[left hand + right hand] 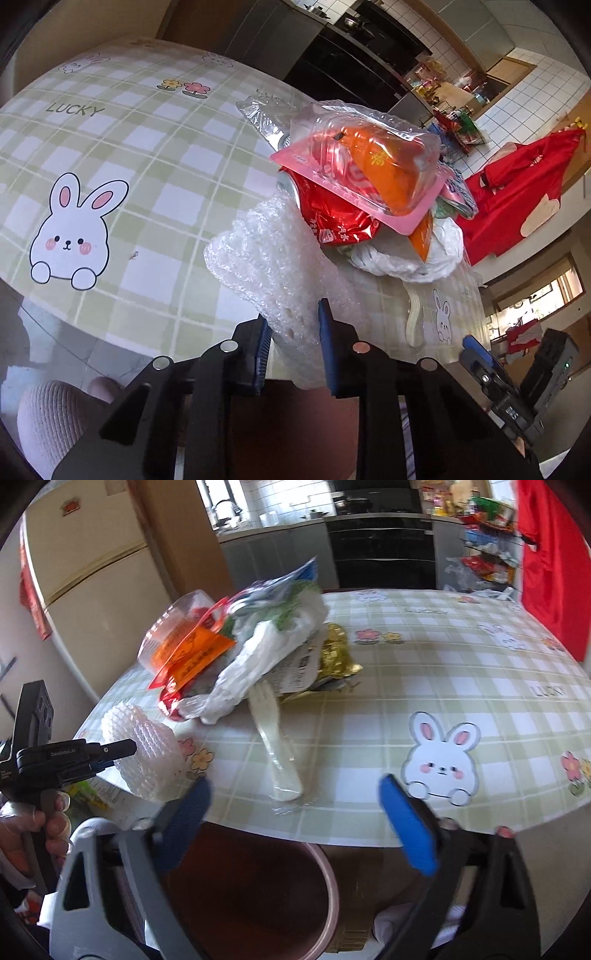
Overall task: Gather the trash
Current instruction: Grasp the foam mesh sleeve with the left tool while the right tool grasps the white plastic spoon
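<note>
A heap of trash lies on the checked bunny tablecloth (122, 177): a clear box with orange packaging (373, 162), a red wrapper (332, 218), a white plastic bag (413, 254) and a gold foil wrapper (334, 653). My left gripper (295, 345) is shut on a white foam net (273, 266) at the table's near edge. The right wrist view shows that same grip from the side, left gripper (118, 757) on the foam net (147, 753). My right gripper (295, 819) stands open over the table edge with nothing between its pads. Just beyond it lies a wrapped plastic fork (277, 746).
A brown bin with a pink rim (328, 882) sits below the table edge under the right gripper. A person's hand (51, 819) holds the left gripper's handle. Behind are a fridge (92, 576), kitchen counters (280, 528) and a red cloth (517, 195).
</note>
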`<state>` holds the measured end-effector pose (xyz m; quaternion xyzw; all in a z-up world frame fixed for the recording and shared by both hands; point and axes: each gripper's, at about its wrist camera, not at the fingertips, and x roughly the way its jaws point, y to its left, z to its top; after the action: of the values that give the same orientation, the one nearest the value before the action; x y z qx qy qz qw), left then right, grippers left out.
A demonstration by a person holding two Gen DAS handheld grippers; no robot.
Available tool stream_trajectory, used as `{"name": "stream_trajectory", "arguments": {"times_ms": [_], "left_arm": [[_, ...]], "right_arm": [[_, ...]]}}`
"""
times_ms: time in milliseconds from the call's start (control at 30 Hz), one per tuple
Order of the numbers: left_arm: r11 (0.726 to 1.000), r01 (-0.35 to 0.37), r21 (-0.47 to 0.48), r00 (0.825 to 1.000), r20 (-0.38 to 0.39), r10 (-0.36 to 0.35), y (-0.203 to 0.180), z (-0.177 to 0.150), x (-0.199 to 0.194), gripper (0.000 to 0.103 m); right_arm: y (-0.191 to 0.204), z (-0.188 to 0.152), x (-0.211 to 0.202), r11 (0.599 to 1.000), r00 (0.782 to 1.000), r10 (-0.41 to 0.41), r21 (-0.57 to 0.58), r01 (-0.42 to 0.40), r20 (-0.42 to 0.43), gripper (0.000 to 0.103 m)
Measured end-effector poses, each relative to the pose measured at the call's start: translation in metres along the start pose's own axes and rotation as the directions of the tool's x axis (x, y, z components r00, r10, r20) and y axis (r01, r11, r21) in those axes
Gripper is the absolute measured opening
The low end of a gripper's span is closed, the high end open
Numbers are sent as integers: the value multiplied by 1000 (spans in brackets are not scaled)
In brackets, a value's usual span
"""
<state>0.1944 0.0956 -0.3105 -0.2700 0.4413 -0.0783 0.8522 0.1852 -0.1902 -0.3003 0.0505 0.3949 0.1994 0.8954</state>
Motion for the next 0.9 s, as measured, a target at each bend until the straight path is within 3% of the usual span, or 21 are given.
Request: {"name": "stream_trajectory", "arguments": {"times_ms": [100, 267, 467, 700, 767, 900], "left_arm": [[998, 53, -20, 998, -14, -53, 1, -20, -13, 23], [991, 130, -23, 991, -27, -131, -4, -44, -26, 23], [986, 166, 14, 986, -4, -166, -14, -50, -35, 23], [994, 103, -25, 995, -1, -103, -5, -53, -33, 23], [996, 82, -45, 997, 16, -82, 3, -51, -36, 23], [997, 60, -53, 997, 53, -57, 8, -49, -44, 23]], "right_arm": [[7, 5, 14, 999, 1000, 1, -43, -1, -5, 68], [13, 19, 41, 997, 1000, 27, -65, -27, -5, 48], [17, 29, 69, 999, 1000, 6, -51, -7, -22, 36], [17, 26, 79, 999, 999, -11, -38, 10, -36, 36], [16, 25, 78, 999, 999, -15, -29, 14, -32, 28], [15, 25, 74, 1000, 999, -8, -31, 7, -39, 21]]}}
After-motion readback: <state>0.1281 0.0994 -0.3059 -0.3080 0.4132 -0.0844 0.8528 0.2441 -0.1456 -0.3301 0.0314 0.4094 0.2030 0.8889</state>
